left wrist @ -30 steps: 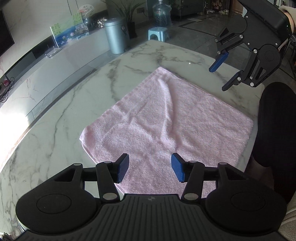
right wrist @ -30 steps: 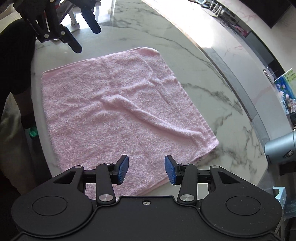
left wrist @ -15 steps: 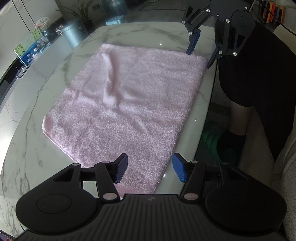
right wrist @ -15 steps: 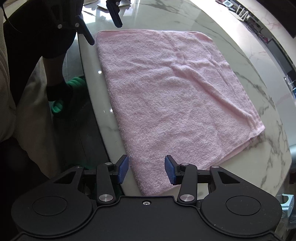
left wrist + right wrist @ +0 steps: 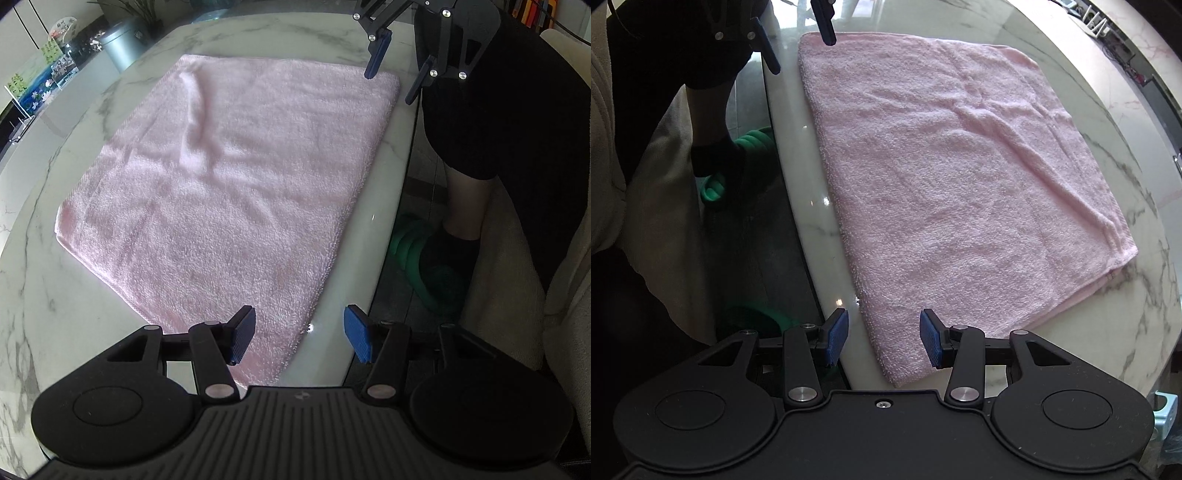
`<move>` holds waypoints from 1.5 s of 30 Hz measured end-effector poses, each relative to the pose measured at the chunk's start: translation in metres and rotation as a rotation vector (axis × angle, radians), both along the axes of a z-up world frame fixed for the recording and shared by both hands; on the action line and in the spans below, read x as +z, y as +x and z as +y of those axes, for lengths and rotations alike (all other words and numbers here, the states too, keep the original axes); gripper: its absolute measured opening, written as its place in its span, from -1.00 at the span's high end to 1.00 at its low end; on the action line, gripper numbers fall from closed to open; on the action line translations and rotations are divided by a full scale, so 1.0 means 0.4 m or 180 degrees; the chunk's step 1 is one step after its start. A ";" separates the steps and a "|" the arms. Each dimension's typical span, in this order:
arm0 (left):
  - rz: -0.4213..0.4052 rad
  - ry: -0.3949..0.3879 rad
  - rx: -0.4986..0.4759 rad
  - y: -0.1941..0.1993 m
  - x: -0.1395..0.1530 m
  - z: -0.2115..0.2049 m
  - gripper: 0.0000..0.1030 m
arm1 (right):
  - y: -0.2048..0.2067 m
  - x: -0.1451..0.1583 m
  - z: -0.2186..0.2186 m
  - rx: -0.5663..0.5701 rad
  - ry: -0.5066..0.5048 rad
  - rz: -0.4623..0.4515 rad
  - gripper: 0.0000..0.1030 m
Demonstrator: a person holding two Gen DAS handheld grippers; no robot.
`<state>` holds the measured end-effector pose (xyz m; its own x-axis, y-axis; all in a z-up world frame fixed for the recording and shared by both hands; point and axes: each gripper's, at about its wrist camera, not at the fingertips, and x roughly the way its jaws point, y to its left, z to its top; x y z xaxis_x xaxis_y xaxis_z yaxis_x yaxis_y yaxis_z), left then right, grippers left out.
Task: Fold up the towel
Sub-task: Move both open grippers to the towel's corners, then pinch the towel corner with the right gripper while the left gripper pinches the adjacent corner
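Note:
A pink towel (image 5: pixel 229 177) lies spread flat on the white marble table (image 5: pixel 44 288), with a few soft wrinkles. Its long edge runs along the table's near edge. My left gripper (image 5: pixel 299 338) is open and empty, its jaws either side of one near corner of the towel. My right gripper (image 5: pixel 882 338) is open and empty at the other near corner of the towel (image 5: pixel 960 177). Each gripper shows in the other's view: the right one (image 5: pixel 393 74) above the far corner, the left one (image 5: pixel 801 44) likewise.
The table edge (image 5: pixel 790 192) drops off beside the towel, with the person's leg (image 5: pixel 465 199) and green slippers (image 5: pixel 424 258) below. A grey bin (image 5: pixel 122 44) and framed pictures (image 5: pixel 37 77) stand beyond the table.
Both grippers have swung from over the towel's middle to its near-edge corners and dropped closer to the table. Both stay open. The towel has not moved.

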<state>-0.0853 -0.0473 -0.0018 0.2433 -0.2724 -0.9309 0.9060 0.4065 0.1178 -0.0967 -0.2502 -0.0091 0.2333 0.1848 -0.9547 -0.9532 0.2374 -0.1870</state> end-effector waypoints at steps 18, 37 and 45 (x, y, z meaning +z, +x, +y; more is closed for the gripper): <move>0.0200 0.0198 -0.0080 0.040 -0.024 -0.023 0.02 | 0.034 -0.029 -0.008 -0.0078 -0.0145 0.0274 0.24; 0.0346 0.0301 -0.0403 0.056 -0.040 -0.040 -0.01 | 0.074 -0.022 -0.005 0.0043 -0.0211 0.0342 0.85; 0.0331 0.0265 -0.0174 0.072 -0.037 -0.038 0.19 | 0.074 -0.023 -0.007 0.0051 -0.0205 0.0318 0.83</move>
